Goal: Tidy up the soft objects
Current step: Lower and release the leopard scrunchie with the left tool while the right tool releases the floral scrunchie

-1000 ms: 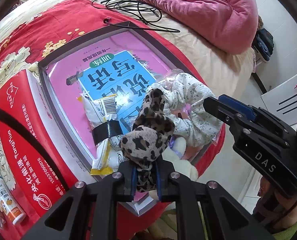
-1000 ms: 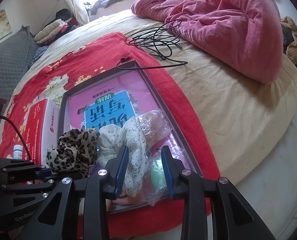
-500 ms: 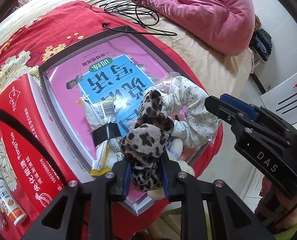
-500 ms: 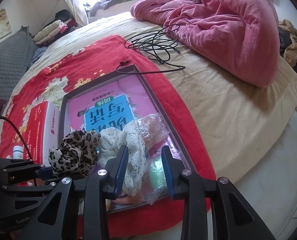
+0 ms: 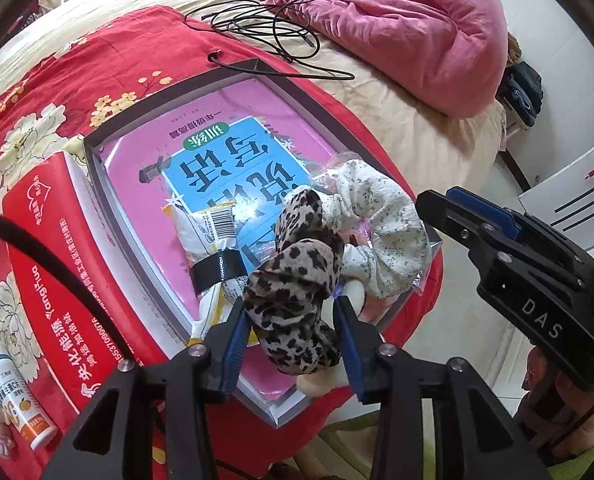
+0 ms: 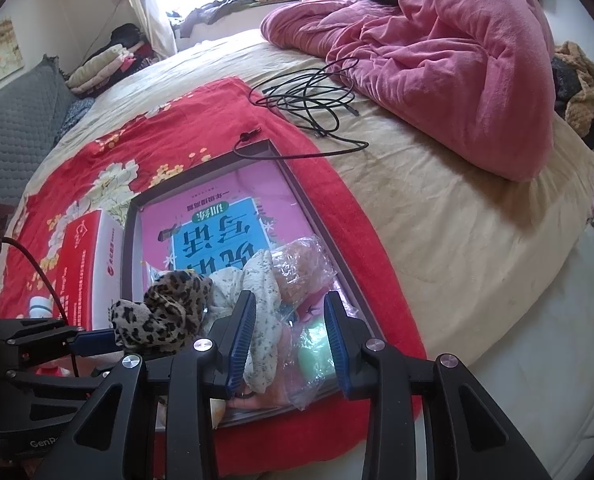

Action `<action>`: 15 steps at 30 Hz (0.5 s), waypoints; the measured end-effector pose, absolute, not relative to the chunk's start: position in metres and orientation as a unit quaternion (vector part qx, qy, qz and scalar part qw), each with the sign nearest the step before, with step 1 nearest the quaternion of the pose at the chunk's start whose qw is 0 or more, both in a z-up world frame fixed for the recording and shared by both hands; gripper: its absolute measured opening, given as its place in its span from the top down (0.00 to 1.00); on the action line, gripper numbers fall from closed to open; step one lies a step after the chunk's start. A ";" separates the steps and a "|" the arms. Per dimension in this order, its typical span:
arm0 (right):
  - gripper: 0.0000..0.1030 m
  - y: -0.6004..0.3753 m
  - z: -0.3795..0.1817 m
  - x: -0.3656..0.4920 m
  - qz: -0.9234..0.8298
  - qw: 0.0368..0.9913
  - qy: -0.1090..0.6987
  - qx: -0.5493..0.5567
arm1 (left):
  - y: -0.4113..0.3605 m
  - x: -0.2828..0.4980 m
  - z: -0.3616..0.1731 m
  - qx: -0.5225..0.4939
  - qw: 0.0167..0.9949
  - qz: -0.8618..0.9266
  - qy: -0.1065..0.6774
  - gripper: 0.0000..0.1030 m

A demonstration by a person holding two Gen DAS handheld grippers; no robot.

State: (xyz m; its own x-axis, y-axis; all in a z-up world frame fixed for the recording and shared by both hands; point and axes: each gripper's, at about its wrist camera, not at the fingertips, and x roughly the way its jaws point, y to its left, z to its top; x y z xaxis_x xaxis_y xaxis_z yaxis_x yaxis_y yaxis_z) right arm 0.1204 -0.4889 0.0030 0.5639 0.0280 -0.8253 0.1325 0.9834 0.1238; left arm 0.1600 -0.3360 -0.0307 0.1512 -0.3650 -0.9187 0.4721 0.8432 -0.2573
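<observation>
A leopard-print scrunchie lies at the near end of a grey-rimmed shallow box lined with a pink and blue book. My left gripper is open, its jaws on either side of the scrunchie. A white floral scrunchie lies beside it over a clear plastic bag. In the right wrist view the leopard scrunchie sits left of my right gripper, which is open over the floral scrunchie and a bagged soft toy.
A red carton stands left of the box on a red floral cloth. A white bottle lies at the left. A black cable and a pink quilt lie beyond. The bed edge drops off on the right.
My left gripper has opened and let go of the leopard scrunchie, which now rests in the box. The right gripper has stayed open and drawn back slightly.
</observation>
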 end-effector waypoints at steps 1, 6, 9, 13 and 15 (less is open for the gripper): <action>0.58 -0.489 0.004 0.120 -0.030 0.881 0.465 0.086 | -0.335 0.160 -0.031 0.045 0.757 -0.277 0.590 0.55; 0.57 -0.487 0.005 0.120 -0.027 0.881 0.464 0.087 | -0.334 0.159 -0.029 0.046 0.757 -0.276 0.590 0.54; 0.57 -0.486 0.007 0.120 -0.027 0.882 0.463 0.084 | -0.333 0.158 -0.027 0.044 0.758 -0.276 0.589 0.50; 0.56 -0.486 0.010 0.119 -0.027 0.883 0.461 0.084 | -0.331 0.155 -0.021 0.043 0.762 -0.278 0.583 0.45; 0.56 -0.486 0.011 0.118 -0.027 0.884 0.460 0.085 | -0.330 0.154 -0.019 0.041 0.762 -0.278 0.584 0.45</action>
